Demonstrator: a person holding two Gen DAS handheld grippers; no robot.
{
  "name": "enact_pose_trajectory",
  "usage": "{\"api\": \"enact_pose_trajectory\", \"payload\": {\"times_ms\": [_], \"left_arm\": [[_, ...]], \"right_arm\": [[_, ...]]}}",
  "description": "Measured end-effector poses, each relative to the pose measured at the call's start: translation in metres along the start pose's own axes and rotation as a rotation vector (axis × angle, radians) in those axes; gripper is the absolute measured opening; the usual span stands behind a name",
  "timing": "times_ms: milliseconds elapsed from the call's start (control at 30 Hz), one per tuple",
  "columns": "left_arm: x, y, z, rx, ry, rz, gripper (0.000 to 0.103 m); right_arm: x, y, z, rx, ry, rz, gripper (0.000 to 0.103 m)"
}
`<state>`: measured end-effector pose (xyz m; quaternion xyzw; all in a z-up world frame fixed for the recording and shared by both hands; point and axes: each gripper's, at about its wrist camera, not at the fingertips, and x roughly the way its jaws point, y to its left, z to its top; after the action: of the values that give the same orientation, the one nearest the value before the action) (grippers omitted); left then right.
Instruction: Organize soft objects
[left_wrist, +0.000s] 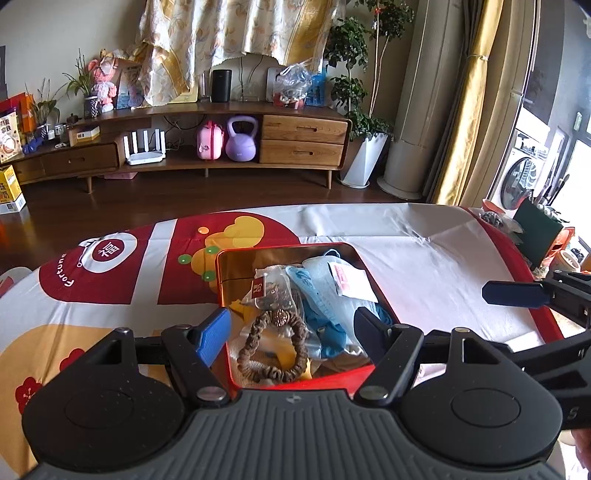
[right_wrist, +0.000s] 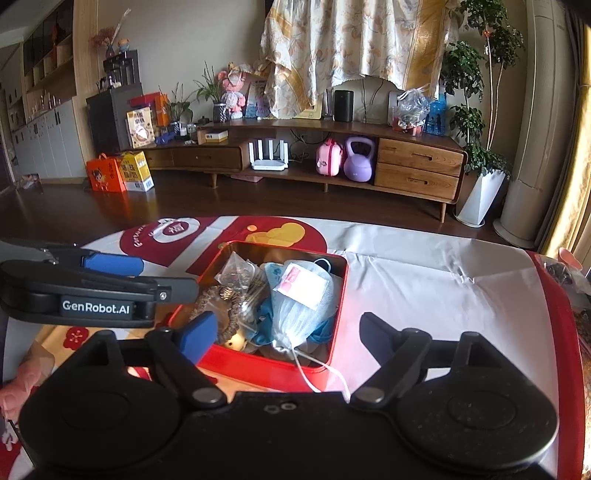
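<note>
My left gripper (left_wrist: 291, 332) hangs over the near end of the red tin (left_wrist: 225, 291) with its jaws spread and nothing between the pads; my right gripper (right_wrist: 288, 338) hangs just beside it over the same tin's near right corner, jaws also spread wide and empty. The single tin sits on the printed red-and-white cloth (left_wrist: 424, 258), its long axis running away from me toward the wooden cabinet (left_wrist: 303, 140). Inside it I count one brown scrunchie (left_wrist: 273, 347) lying flat as a ring at the near left, one clear packet with a red tag (left_wrist: 275, 288) behind it, one white mesh pouch with a pink-printed label (right_wrist: 303, 302) lying lengthwise along the right side, its drawstring (right_wrist: 317, 373) trailing over the near rim, and blue cloth (left_wrist: 310, 291) bunched between them, how many pieces I cannot tell.
</note>
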<state>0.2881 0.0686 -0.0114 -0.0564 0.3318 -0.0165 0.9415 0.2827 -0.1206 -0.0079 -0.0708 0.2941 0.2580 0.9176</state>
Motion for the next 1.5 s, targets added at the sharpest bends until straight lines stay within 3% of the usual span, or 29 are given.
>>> {"api": "enact_pose_trajectory", "payload": {"times_ms": [667,1067,1200,1500], "left_arm": [[-0.09,-0.009,-0.047,0.017,-0.11,-0.071,0.083],[-0.115,-0.012,-0.076,-0.007,-0.098,-0.085,0.087],[-0.121,-0.013,-0.083,-0.025,-0.095,-0.095,0.103],[-0.135,-0.017,-0.093,-0.04,-0.113,-0.078,0.103]], "right_arm": [[-0.071,0.006,-0.04,0.071,-0.129,0.052,0.102],[-0.093,0.009,-0.066,0.085,-0.171,0.029,0.103],[-0.099,0.01,-0.071,0.1,-0.184,0.024,0.103],[-0.106,0.009,-0.083,0.13,-0.193,0.014,0.103]]}}
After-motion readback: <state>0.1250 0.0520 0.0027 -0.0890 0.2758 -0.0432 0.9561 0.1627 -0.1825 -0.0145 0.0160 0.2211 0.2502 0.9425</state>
